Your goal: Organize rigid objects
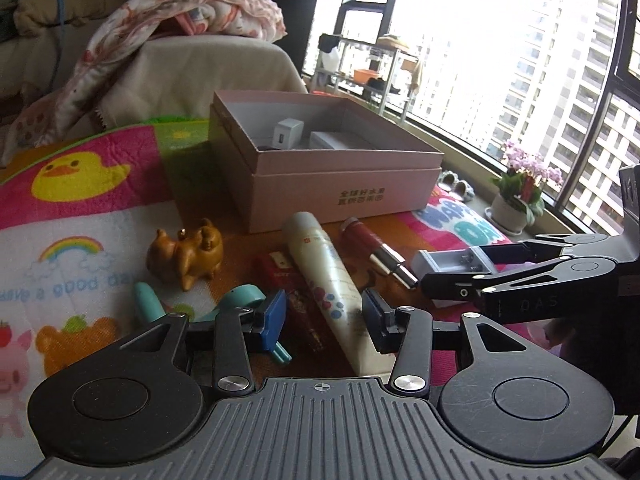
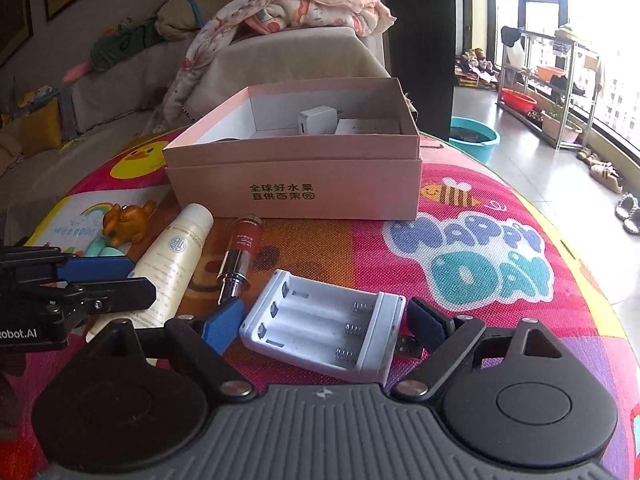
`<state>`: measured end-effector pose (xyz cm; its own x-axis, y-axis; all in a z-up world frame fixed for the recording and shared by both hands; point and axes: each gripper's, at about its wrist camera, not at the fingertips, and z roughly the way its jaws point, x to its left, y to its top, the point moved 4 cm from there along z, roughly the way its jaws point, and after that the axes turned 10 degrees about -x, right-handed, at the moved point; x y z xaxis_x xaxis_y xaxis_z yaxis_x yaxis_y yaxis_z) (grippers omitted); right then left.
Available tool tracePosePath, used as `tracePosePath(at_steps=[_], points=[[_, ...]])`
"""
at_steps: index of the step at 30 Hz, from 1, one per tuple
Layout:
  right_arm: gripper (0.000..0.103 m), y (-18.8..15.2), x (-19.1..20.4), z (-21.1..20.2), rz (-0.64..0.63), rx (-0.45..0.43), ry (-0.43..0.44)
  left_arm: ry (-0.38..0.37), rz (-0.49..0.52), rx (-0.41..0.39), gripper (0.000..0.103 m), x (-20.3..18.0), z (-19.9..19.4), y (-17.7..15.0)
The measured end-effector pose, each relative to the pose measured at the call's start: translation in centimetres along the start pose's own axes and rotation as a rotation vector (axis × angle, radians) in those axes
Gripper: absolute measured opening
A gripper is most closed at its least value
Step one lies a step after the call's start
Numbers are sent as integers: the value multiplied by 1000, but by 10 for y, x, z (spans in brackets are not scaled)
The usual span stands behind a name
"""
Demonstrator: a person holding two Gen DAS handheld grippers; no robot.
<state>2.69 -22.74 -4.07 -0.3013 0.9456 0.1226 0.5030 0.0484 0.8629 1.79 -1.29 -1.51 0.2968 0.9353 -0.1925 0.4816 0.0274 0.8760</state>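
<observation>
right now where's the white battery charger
In the right wrist view the battery charger lies on the mat between the open right tool's fingers, right of the red lipstick, before the pink box.

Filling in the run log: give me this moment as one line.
left claw: open, astride cream tube | right claw: open, astride battery charger | pink box: partly filled

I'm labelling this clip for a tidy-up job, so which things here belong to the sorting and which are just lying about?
Part of the job:
- pink box
- battery charger
- cream tube
- red lipstick
- brown toy animal
- teal item

Just lying about:
- play mat
- patterned blanket
- potted flowers
- blue basin
</observation>
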Motion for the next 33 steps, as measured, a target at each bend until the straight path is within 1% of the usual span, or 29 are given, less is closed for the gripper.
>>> tracePosePath(at_steps=[2,5,7,11,15,18,19,23,27,31,33], points=[[89,0,0,0,0,0,0,16,-2,1,49,7,-2,0],[89,0,0,0,0,0,-1,59,-6,0,49,17,-6,1],[89,0,0,0,1,0,-1,65,-14,-7,44,20,-9,3],[89,0,-1,0,4,-1,-2,27,23,-8,44,8,-7,4],[89,0,-2,-1,12,-4,-7,23,73,-7,44,-7,3,4],[89,0,-4,-1,21,-7,-13,-25,90,30,44,-16,7,0],[89,0,-4,-1,24,-7,-13,-44,95,43,47,-19,8,-3],[89,1,-4,0,25,-8,-13,-82,106,54,46,-26,7,-9],[89,0,-4,0,24,-7,-13,-54,78,45,46,-23,10,-6],[89,0,-4,-1,22,-8,-15,23,43,43,46,-16,21,5],[89,0,-4,0,25,-8,-16,46,44,43,46,-16,28,9]])
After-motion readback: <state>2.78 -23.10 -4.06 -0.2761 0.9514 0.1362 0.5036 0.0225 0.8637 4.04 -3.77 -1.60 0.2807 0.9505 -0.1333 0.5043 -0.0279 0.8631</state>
